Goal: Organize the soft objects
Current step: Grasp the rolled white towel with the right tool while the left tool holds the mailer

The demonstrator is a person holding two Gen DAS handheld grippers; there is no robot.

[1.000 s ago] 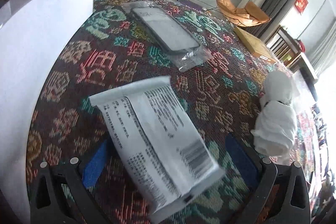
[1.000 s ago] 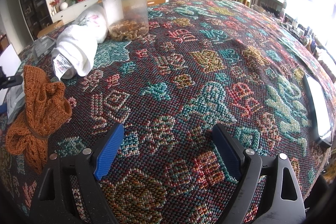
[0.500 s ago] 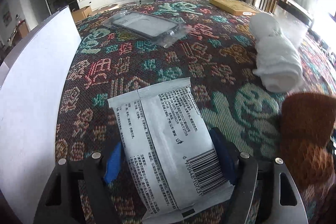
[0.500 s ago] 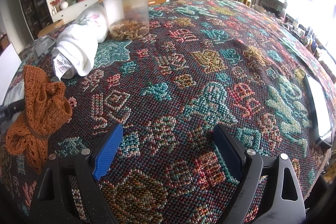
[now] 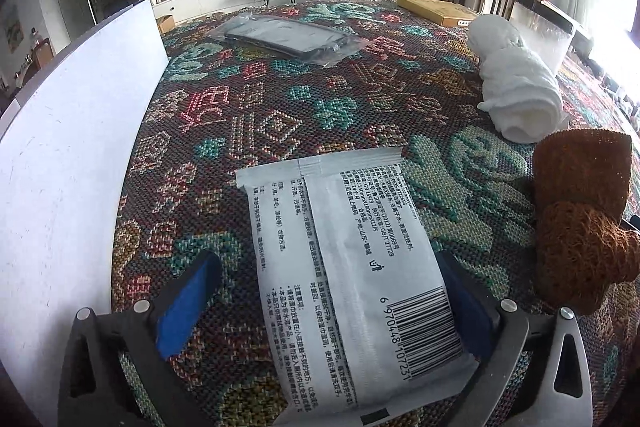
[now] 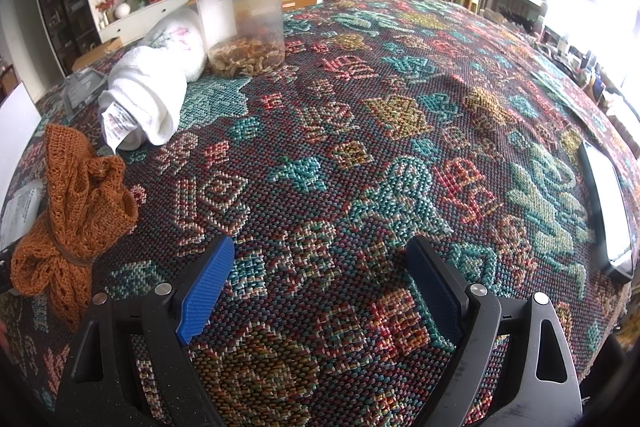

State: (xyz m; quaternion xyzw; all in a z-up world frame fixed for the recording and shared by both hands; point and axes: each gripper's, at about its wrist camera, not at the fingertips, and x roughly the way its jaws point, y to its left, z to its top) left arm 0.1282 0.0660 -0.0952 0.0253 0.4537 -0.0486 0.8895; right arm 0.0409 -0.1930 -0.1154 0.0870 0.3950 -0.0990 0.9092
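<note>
Between the left tongs [image 5: 320, 311], just reopened from a squeeze 0.5 s ago, lies wipes pack [image 5: 352, 275], unpressed; right tongs [image 6: 320, 291] unchanged, spread w/ nothing inside.

Wipes pack [image 5: 352, 279] near end cut by bottom edge, hides right pad's lower part. Knit bundle [image 6: 72, 219] covers pack in right view. Jar [image 5: 544, 35] half behind towel [image 5: 516, 95].

Left wrist view low over the patterned woven tablecloth [image 5: 320, 99], angled down toward the television wall, right wrist view likewise, both sharing the rust-orange knitted bundle [image 5: 576, 219] [image 6: 76, 219], rolled white towel [image 5: 520, 99] [image 6: 148, 99]
</note>
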